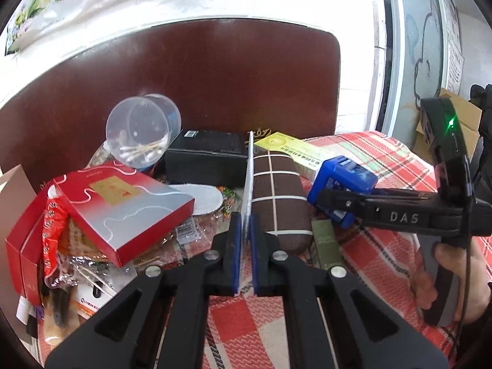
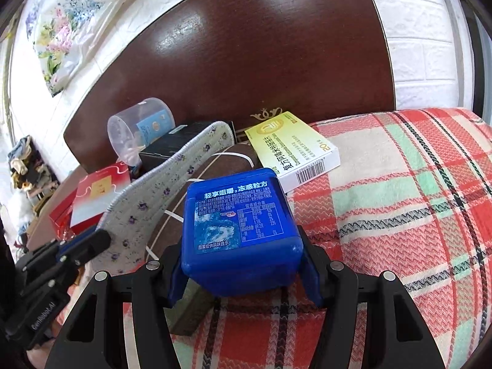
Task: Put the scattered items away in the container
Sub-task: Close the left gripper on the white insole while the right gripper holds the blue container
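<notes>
1. A plaid blanket (image 2: 399, 215) covers the surface in front of a dark wooden headboard (image 2: 246, 61);
2. A brown grid-lined case (image 1: 281, 196) lies on it, with a yellow-and-white medicine box (image 2: 295, 150) just beyond;
3. The left gripper (image 1: 245, 246) pinches a floral insole (image 2: 160, 190) on edge, jaws nearly together, beside the brown case;
4. The right gripper (image 2: 243, 264) clamps a blue plastic box (image 2: 243, 227) above the blanket;
5. The container cannot be told apart in the clutter at left.

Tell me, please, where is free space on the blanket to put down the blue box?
Free: the plaid blanket right of the blue box, below the yellow-white medicine box. Crowded: left side, with insole, brown case, red box.
</notes>
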A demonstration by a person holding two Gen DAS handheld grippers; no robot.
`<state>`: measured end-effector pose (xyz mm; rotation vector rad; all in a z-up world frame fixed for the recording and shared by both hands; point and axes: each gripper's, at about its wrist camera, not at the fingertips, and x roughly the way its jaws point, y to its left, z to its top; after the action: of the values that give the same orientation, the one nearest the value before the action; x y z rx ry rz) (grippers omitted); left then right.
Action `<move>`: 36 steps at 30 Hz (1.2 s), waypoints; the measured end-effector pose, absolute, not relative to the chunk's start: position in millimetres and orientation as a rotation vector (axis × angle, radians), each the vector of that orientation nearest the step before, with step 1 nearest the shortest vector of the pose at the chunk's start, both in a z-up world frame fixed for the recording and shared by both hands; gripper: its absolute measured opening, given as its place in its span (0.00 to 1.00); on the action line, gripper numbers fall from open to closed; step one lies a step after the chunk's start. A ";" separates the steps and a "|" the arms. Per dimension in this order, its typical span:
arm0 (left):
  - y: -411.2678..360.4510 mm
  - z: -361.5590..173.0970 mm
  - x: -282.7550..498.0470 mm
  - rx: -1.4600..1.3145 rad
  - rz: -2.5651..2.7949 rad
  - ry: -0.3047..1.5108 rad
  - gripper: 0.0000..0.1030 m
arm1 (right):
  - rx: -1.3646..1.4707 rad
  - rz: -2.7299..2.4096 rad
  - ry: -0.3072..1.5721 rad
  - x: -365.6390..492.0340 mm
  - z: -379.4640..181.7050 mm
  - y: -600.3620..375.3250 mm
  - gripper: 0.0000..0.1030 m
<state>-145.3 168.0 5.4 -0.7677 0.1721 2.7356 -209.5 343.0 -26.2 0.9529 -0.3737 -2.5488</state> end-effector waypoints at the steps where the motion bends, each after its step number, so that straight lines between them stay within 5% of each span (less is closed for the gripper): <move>1: 168.3 8.2 -143.2 -0.759 2.740 0.173 0.04 | 0.946 -2.545 -0.373 -208.3 -25.0 342.4 0.60; 9: 182.9 -8.7 -157.7 -0.875 2.698 0.245 0.09 | 0.965 -2.526 -0.397 -209.0 -26.7 342.5 0.60; 10: 185.3 -11.2 -159.5 -0.881 2.690 0.247 0.17 | 0.968 -2.526 -0.401 -209.7 -27.5 342.6 0.60; 13: 193.1 -19.0 -168.5 -0.912 2.678 0.290 0.90 | 0.970 -2.521 -0.409 -210.9 -28.4 342.6 0.60; 14: 193.4 -19.4 -169.6 -0.904 2.679 0.289 0.96 | 0.973 -2.519 -0.411 -211.3 -29.0 342.4 0.60; 21: 177.1 -7.6 -169.2 -0.799 2.734 0.174 0.94 | 0.984 -2.514 -0.422 -211.8 -30.2 343.9 0.60; 24: 175.7 -4.2 -168.2 -0.752 2.758 0.182 0.67 | 0.987 -2.514 -0.422 -211.8 -30.6 343.8 0.60; 26: 177.8 -8.6 -176.3 -0.814 2.744 0.188 0.28 | 0.989 -2.514 -0.421 -212.0 -31.0 343.4 0.60; 27: 177.6 -10.8 -180.1 -0.837 2.741 0.180 0.22 | 0.989 -2.514 -0.422 -211.9 -31.0 343.4 0.60; 36: 163.4 -7.8 -189.1 -0.866 2.681 0.044 0.05 | 0.991 -2.512 -0.424 -211.5 -31.7 341.9 0.60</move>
<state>-189.1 163.4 -7.8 -0.8660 0.0440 2.6811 -211.5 341.9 -31.7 0.9911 -0.4239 -2.5124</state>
